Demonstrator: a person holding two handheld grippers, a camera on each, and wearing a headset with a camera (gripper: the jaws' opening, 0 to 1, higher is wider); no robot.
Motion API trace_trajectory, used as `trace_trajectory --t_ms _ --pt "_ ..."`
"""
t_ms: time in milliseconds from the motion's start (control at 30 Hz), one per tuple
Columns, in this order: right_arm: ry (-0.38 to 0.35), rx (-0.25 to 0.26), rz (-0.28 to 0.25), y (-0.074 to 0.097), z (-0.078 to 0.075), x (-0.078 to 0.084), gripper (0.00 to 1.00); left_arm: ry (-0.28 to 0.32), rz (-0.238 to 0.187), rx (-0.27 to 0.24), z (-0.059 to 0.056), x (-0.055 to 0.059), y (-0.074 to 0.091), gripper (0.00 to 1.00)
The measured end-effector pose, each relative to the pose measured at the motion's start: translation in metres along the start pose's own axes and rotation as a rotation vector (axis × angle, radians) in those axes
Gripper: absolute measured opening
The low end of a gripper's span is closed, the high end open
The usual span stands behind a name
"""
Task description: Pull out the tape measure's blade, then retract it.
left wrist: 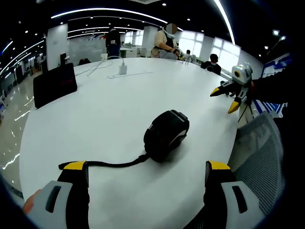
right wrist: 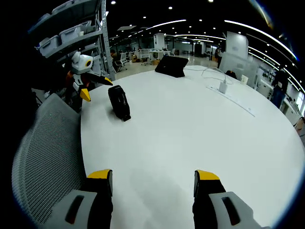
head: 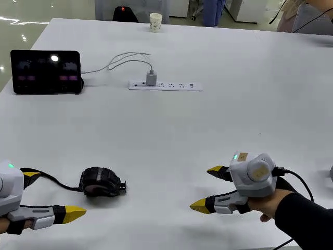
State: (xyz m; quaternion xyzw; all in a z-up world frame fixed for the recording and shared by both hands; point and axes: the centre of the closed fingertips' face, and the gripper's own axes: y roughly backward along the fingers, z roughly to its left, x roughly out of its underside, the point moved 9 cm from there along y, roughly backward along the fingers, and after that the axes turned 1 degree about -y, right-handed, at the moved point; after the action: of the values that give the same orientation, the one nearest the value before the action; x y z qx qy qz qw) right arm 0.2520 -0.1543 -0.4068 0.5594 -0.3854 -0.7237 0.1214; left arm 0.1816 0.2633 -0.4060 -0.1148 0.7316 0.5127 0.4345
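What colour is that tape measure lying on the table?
Black. The tape measure shows best in the left gripper view.

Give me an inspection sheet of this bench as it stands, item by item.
Surface: white table, mostly bare.
Job's things: black tape measure lies near the front edge, with its black strap trailing toward the left tongs; no blade seen drawn out.
Clutter: dark tablet at far left; paper cup at the far edge.
Grippers: left tongs open, empty, just short of the tape measure; right tongs open, empty, well apart from it.
Cables: power strip with a charger plugged in; white leads running toward the tablet.
Surroundings: mesh chair; shelving; people beyond the table.
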Motion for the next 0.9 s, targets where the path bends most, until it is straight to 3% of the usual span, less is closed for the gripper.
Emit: trace_trajectory --t_ms 100,267,633,900 --pt "-0.011 0.006 -0.005 0.007 -0.002 0.007 0.71 -0.031 0.001 -0.002 0.001 0.003 0.005 0.99" --pt "0.004 0.036 -0.016 0.018 -0.006 0.021 0.77 -0.031 0.016 -0.008 0.005 0.008 0.012 0.99" --pt "-0.048 0.055 0.011 0.038 -0.014 0.045 0.90 -0.041 0.020 -0.021 0.012 0.011 0.021 0.99" --pt "-0.065 0.062 -0.001 0.048 -0.015 0.050 0.99 -0.045 0.031 -0.019 0.014 0.011 0.025 0.99"
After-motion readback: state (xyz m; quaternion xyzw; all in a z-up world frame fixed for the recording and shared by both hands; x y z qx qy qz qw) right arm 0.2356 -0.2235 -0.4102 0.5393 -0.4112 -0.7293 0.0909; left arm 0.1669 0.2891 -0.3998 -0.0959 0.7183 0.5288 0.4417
